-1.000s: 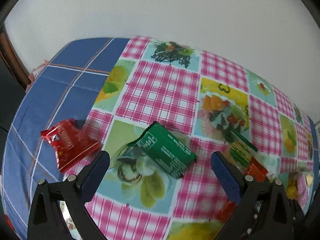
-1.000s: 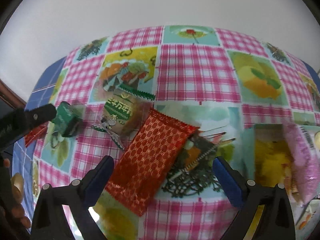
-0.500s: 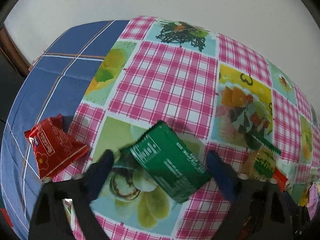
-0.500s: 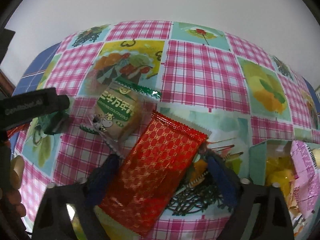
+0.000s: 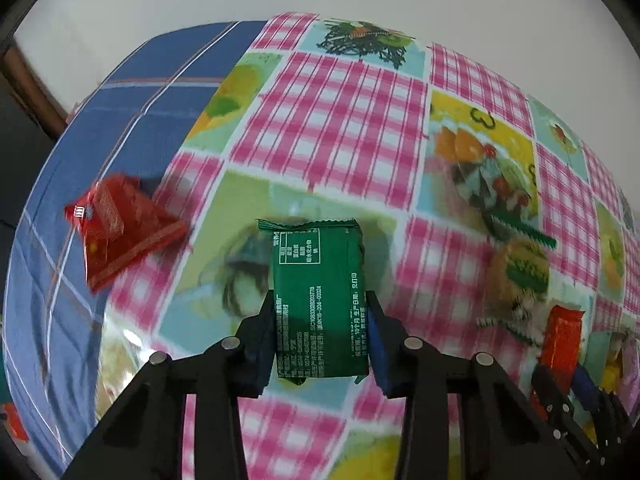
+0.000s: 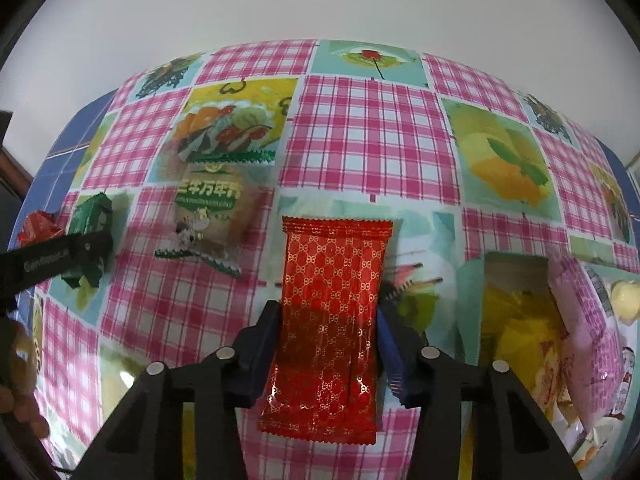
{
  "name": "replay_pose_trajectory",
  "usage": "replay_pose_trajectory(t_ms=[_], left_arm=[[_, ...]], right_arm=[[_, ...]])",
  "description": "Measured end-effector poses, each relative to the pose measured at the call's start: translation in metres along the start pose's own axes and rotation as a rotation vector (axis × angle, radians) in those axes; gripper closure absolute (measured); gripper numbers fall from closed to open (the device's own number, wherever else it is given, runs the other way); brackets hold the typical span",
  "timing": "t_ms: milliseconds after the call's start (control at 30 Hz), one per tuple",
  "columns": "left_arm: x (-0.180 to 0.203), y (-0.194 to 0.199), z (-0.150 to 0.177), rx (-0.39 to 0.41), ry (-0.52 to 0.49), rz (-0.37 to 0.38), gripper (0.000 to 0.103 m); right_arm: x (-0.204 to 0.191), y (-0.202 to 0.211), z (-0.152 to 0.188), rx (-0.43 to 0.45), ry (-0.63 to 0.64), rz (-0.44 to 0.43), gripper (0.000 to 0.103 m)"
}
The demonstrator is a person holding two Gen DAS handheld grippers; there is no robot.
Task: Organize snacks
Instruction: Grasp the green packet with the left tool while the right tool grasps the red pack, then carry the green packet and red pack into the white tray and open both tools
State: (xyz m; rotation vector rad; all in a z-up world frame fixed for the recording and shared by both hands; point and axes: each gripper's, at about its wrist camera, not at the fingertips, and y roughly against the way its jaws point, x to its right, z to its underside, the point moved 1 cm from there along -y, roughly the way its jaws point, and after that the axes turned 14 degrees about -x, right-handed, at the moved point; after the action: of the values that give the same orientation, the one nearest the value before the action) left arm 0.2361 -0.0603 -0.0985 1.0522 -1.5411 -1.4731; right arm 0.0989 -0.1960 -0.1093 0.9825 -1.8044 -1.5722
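A glossy pink-checked tablecloth with fruit panels (image 6: pixel 360 140) covers the table against a plain white wall (image 6: pixel 320 0). The left gripper (image 5: pixel 320 320), jaws just closing, pinches a green foil snack packet (image 5: pixel 320 280); the right gripper (image 6: pixel 326 328) likewise clamps a red gold-patterned wrapper (image 6: pixel 332 280).

Your left tongs (image 5: pixel 320 320) stand over the table (image 5: pixel 340 120), closed from both sides on a packet (image 5: pixel 318 288) that runs lengthwise between them, its far end pointing away from you. To its left a small pouch (image 5: pixel 116 232) lies at the seam of two cloths. To its right a bun bag (image 5: pixel 520 276) lies on the table. Your right tongs (image 6: pixel 328 320) close likewise on a long wrapper (image 6: pixel 332 300). Left of it, farther back, lies the bun bag (image 6: pixel 210 208); beyond that, the left tongs' packet (image 6: pixel 90 220). Just right of the wrapper a box (image 6: pixel 472 300) holds more snacks, a bag (image 6: pixel 580 312) leaning in it.
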Motion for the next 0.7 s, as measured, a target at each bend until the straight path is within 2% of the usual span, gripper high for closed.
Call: replay_pose_trajectory(t_ms=[233, 367, 600, 633, 700], left_arm=[[0.004, 0.006, 0.047, -0.016, 0.085, 0.084, 0.062], [0.010, 0.017, 0.072, -0.008, 0.120, 0.115, 0.062], [0.029, 0.058, 0.107, 0.046, 0.135, 0.165, 0.062], [0.025, 0.066, 0.101, 0.054, 0.133, 0.168, 0.062], [0.029, 0.079, 0.112, 0.083, 0.133, 0.175, 0.062]], right_arm=[[0.007, 0.012, 0.020, -0.042, -0.003, -0.056, 0.056], [0.012, 0.030, 0.038, -0.022, -0.007, -0.075, 0.056], [0.028, 0.063, 0.069, 0.009, -0.029, -0.131, 0.056], [0.031, 0.068, 0.072, 0.014, -0.030, -0.133, 0.056], [0.035, 0.079, 0.079, 0.030, -0.034, -0.137, 0.056]])
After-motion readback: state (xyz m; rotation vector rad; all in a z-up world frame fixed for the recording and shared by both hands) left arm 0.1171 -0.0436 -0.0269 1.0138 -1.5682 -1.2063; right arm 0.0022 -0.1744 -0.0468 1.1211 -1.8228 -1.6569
